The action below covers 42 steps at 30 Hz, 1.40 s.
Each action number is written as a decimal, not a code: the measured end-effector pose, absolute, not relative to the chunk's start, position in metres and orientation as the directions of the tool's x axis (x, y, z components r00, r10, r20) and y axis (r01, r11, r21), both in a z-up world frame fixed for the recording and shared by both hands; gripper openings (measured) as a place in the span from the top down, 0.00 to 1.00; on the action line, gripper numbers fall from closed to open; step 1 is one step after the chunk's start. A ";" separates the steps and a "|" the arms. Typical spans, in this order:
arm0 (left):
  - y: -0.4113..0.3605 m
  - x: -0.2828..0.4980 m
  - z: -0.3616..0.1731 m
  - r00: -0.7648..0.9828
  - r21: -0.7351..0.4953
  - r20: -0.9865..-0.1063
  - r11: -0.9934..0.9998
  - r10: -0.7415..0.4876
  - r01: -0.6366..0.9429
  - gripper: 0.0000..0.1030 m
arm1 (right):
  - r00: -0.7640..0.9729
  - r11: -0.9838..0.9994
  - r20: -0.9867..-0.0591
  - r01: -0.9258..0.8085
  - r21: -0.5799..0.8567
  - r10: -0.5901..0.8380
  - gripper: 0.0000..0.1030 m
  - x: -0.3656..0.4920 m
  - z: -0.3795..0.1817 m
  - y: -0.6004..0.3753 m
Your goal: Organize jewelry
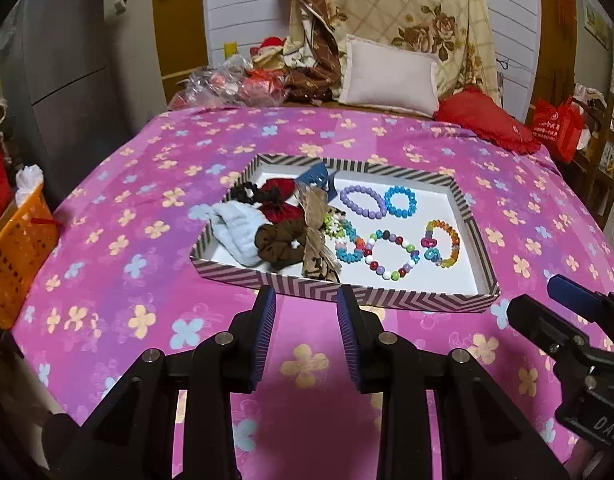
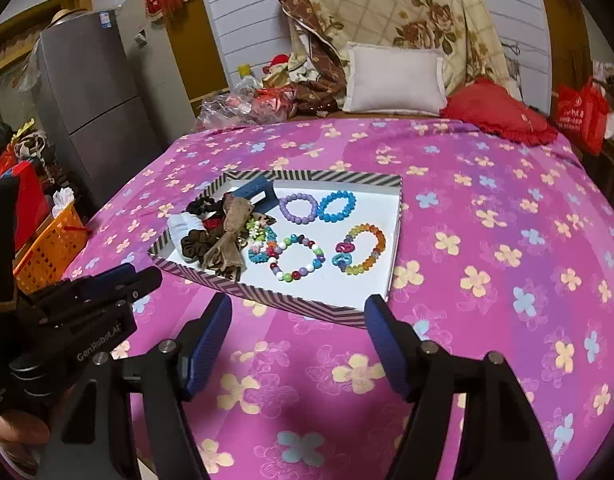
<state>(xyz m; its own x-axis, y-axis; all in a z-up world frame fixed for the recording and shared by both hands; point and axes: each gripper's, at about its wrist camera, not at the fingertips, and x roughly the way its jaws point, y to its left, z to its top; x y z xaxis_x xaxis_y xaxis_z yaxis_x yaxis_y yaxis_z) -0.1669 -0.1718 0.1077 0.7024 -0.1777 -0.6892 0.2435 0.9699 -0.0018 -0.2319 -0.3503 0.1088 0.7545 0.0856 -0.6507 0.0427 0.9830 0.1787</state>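
A shallow striped box (image 1: 347, 294) (image 2: 267, 294) lies on the pink flowered bedspread. Its left half holds scrunchies (image 1: 277, 240) (image 2: 195, 242), a white cloth band (image 1: 237, 226) and a blue hair clip (image 1: 317, 176) (image 2: 259, 192). Its right half holds beaded bracelets: purple (image 1: 363, 202) (image 2: 299, 208), blue (image 1: 401, 202) (image 2: 337, 206), mixed-colour (image 1: 391, 254) (image 2: 297, 258) and rainbow (image 1: 443, 242) (image 2: 361, 248). My left gripper (image 1: 307, 300) is open and empty, just short of the box's near wall. My right gripper (image 2: 299, 306) is open and empty at the near wall.
An orange basket (image 1: 15, 256) (image 2: 53, 248) stands off the bed's left edge beside a grey fridge (image 2: 91, 100). A white pillow (image 1: 391, 76), a red cushion (image 1: 483, 120) and piled bedding lie at the bed's head. A red bag (image 2: 583, 114) hangs at the right.
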 end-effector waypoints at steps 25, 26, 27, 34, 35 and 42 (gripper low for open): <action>-0.158 -0.188 0.134 0.758 0.005 -0.630 0.975 -0.169 0.221 0.68 | 0.778 0.985 -0.623 0.036 0.166 0.076 0.25 -0.243 0.128 -0.334; -0.158 -0.188 0.135 0.759 0.007 -0.629 0.975 -0.168 0.221 0.68 | 0.778 0.986 -0.624 0.036 0.165 0.076 0.25 -0.242 0.127 -0.333; -0.158 -0.188 0.135 0.759 0.008 -0.629 0.975 -0.168 0.222 0.68 | 0.776 0.985 -0.625 0.036 0.167 0.078 0.25 -0.243 0.127 -0.333; -0.159 -0.189 0.135 0.755 0.010 -0.635 0.976 -0.162 0.218 0.68 | 0.765 0.986 -0.638 0.028 0.164 0.084 0.24 -0.240 0.126 -0.331; -0.159 -0.189 0.135 0.756 0.010 -0.635 0.976 -0.161 0.217 0.68 | 0.765 0.986 -0.638 0.027 0.164 0.085 0.24 -0.240 0.125 -0.331; -0.159 -0.188 0.135 0.754 0.010 -0.636 0.976 -0.162 0.218 0.68 | 0.765 0.986 -0.639 0.029 0.163 0.084 0.24 -0.240 0.125 -0.331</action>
<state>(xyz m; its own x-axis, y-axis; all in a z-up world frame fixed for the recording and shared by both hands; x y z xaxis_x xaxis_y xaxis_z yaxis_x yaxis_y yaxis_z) -0.1882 -0.1587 0.1348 0.7543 -0.1617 -0.6363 0.2176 0.9760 0.0100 -0.2401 -0.3308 0.1251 0.7646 0.0835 -0.6390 0.0287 0.9862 0.1632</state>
